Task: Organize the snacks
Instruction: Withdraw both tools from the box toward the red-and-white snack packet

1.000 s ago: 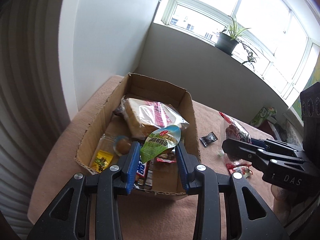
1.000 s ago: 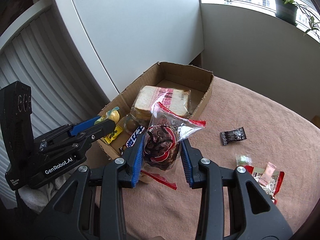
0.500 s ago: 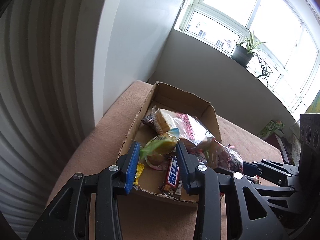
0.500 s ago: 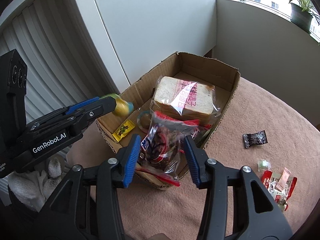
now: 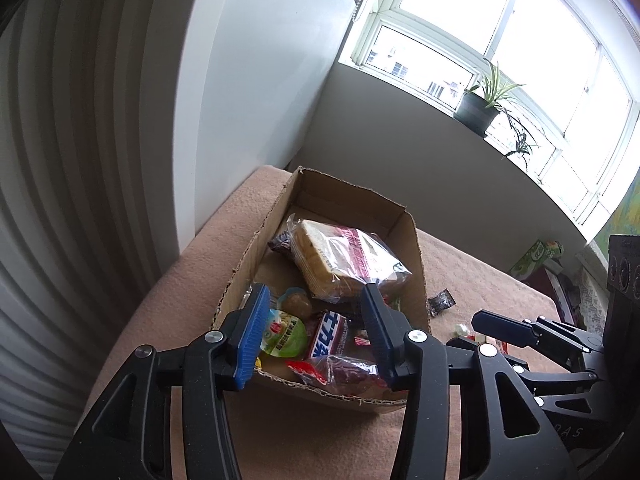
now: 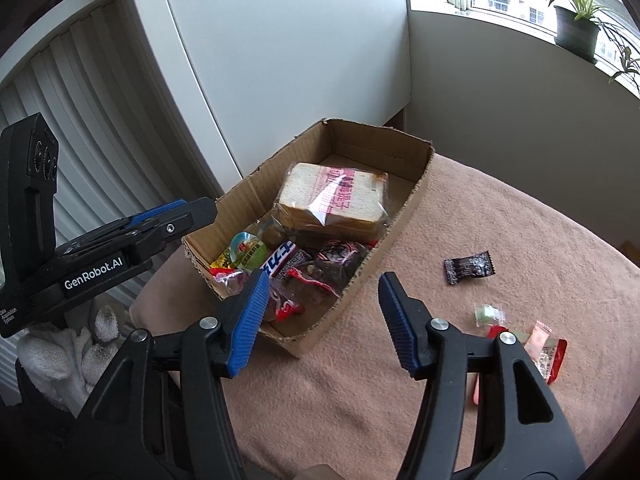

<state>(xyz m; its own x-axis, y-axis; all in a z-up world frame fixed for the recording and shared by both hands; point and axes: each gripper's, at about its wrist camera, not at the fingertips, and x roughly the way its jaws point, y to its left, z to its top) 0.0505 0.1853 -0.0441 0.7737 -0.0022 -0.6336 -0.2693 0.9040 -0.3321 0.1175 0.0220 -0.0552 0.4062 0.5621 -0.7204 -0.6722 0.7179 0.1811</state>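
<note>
Partly, the bread bag (image 5: 348, 260) hides the dark wrapper (image 5: 280, 245) behind.

I read this as a home room: potted plant (image 5: 478, 110) on a bright window sill (image 5: 440, 104) at two o'clock, white slatted blinds (image 6: 80, 128) at nine, pink blanket-like cover (image 6: 460, 360) underneath.

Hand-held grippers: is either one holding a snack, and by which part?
Neither. The left hand-held gripper and right hand-held gripper are opening with nothing between their pads.
</note>
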